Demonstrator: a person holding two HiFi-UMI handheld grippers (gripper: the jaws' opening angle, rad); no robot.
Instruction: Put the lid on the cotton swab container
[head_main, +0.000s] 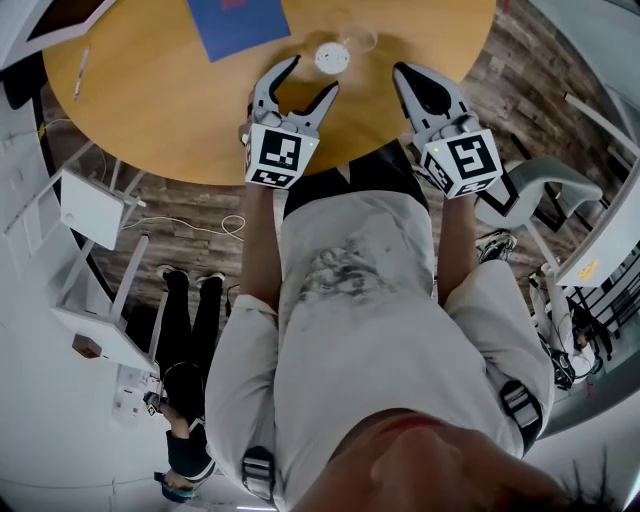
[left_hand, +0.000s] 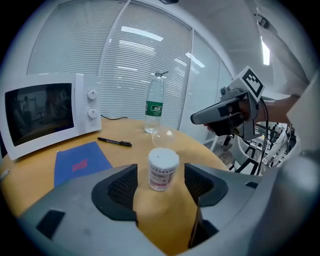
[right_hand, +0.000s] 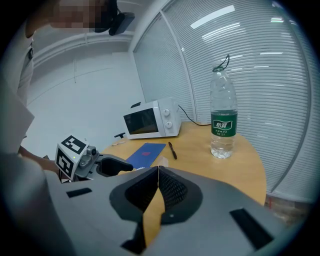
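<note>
Okay, we're at the approach: the left claw (head_main: 312, 76) is spread wide, and the cotton swab container (left_hand: 163, 170) stands upright between its ribbed pads, clear of both, so nothing is gripped yet. The container sits on the round wooden counter (head_main: 130, 110). It's a small white cylinder with a printed label and a packed white top showing, so the lid is not on. That lid (left_hand: 163, 134), a thin see-through plastic cap, lies on the wood just beyond the container and apart from it. The right claw (head_main: 401, 72) hovers to the container's right, jaws pressed together on nothing.

My read is that the step in hand is steadying the container. Next the left claw needs to close gently on those smooth, light walls; squeeze too hard and the container may skid or tip. Meanwhile the right claw has to open and go for the lid beyond the container. That cap looks slick and hard to see, so it wants a grip on the rim, then a level descent onto the container's mouth.
</note>
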